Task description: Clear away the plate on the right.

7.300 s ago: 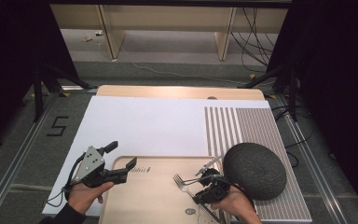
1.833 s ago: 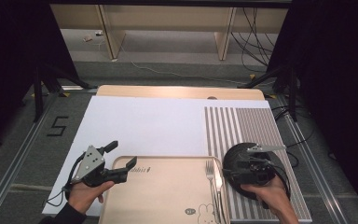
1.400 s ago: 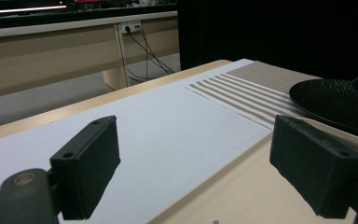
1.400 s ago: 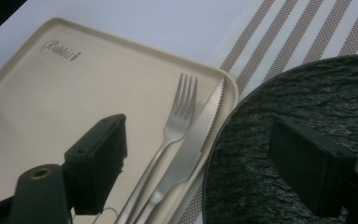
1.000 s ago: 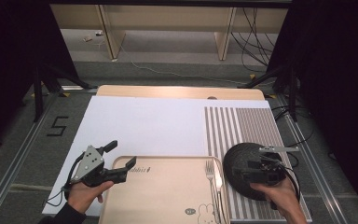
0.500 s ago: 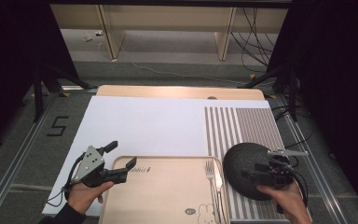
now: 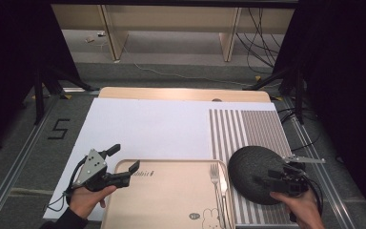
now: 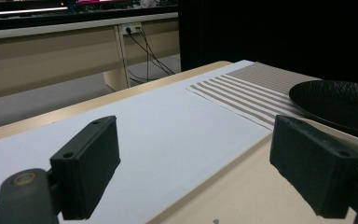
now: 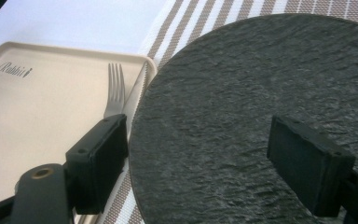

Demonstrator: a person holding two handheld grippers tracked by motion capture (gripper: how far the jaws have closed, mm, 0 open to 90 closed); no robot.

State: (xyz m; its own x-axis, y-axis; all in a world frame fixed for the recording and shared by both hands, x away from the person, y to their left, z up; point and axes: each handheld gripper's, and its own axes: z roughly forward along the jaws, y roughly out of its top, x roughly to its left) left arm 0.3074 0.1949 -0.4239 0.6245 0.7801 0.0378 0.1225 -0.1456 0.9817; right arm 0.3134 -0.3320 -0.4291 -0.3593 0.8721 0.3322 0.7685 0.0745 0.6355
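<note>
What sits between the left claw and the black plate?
High view: the beige tray with a fork and knife at its right edge lies between the left claw and the black plate.

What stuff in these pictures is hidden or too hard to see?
- Tray: its near end is cut off by the bottom edge of the high view.
- Fork: its handle goes behind the right gripper's jaw in the right gripper view.
- Knife: beside the fork in the high view, too thin to make out well.
- Plate: its right part is cut off by the left gripper view's edge.
</note>
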